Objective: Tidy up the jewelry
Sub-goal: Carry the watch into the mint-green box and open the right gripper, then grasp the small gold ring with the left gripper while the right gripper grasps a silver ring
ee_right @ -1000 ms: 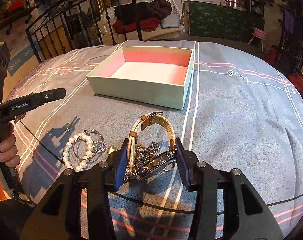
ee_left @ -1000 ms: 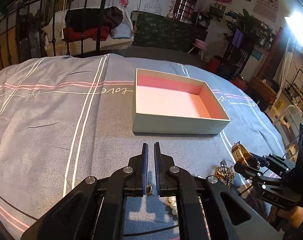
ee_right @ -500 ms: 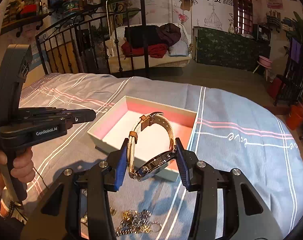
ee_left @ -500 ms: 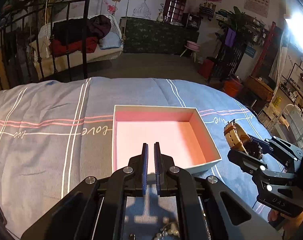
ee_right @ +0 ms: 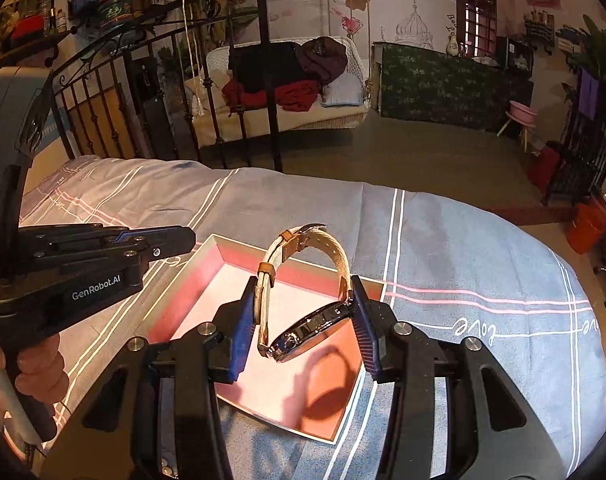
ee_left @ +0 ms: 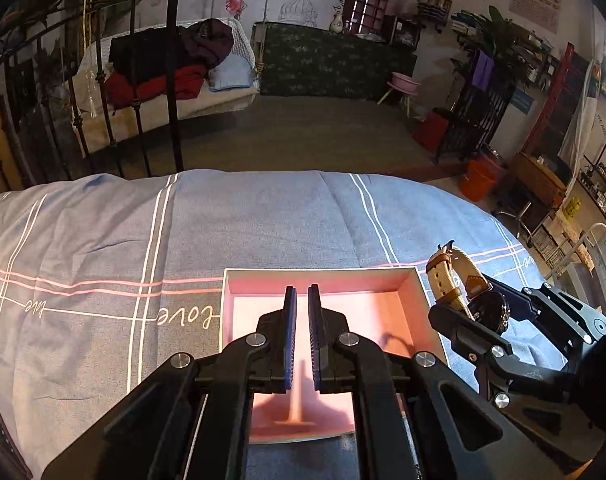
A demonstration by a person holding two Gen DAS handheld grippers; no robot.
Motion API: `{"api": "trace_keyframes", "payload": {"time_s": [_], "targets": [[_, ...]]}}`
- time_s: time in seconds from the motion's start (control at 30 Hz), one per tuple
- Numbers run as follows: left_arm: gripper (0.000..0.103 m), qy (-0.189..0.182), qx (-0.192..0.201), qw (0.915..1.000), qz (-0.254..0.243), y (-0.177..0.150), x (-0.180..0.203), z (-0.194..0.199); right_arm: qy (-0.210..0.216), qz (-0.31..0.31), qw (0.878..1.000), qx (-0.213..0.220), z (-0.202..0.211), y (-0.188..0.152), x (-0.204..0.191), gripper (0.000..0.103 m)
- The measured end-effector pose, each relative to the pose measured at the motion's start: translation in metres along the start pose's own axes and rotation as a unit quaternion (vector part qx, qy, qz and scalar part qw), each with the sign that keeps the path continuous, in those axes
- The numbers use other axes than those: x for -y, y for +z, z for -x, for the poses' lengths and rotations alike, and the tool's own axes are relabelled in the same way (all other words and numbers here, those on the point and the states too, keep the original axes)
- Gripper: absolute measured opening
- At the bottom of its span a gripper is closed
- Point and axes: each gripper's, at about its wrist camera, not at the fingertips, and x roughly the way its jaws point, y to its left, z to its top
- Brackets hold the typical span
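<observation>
1. Watch delivery is the step in hand: the cream-strapped watch is carried in the right gripper above the open pink-lined box, which rests on the striped bedspread.
2. In the right wrist view the watch hangs over the box interior, its shadow thrown onto the lining toward 5 o'clock of the dial.
3. The right gripper's jaws are set partly apart and are clamped on the watch: the strap loop is pressed by one pad, the dial side by the other.
4. The left gripper is closed to a narrow slit; nothing is seen between its pads. It is held over the box's near half, the watch being at 3 o'clock of it in the left wrist view.
5. Next, a lowering into the box is judged necessary, followed by a release low enough that the dial is not dropped onto the floor of the box.
6. No jewelry is seen inside the box yet.
</observation>
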Motion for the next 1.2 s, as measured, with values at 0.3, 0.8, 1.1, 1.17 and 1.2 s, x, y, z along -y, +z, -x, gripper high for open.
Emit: {"api": "trace_keyframes", "payload": {"time_s": [0.3,0.8,1.1,1.17,1.2], "targets": [[0.006,0.007,-0.033,0.9994,-0.002,-0.009,-0.002,-0.022,-0.005,0.003,0.999,-0.036,-0.026,-0.016,-0.001,0.045],[0.006,0.0,-0.054,0.9986,0.001,-0.011,0.002,-0.036,-0.005,0.018,0.998,-0.065,-0.044,-0.037,-0.007,0.045],[0.096,0.02,0.008,0.9993,0.03,-0.001,-0.01,-0.003,-0.003,0.013,1.0,-0.014,-0.01,-0.033,-0.008,0.097],[0.097,0.014,0.017,0.9994,0.028,-0.004,-0.012,0.009,-0.01,0.011,1.0,-0.007,0.0,-0.036,-0.005,0.097],[0.097,0.013,0.023,0.9993,0.028,-0.008,-0.013,0.015,-0.017,0.011,1.0,-0.003,0.006,-0.04,-0.004,0.097]]}}
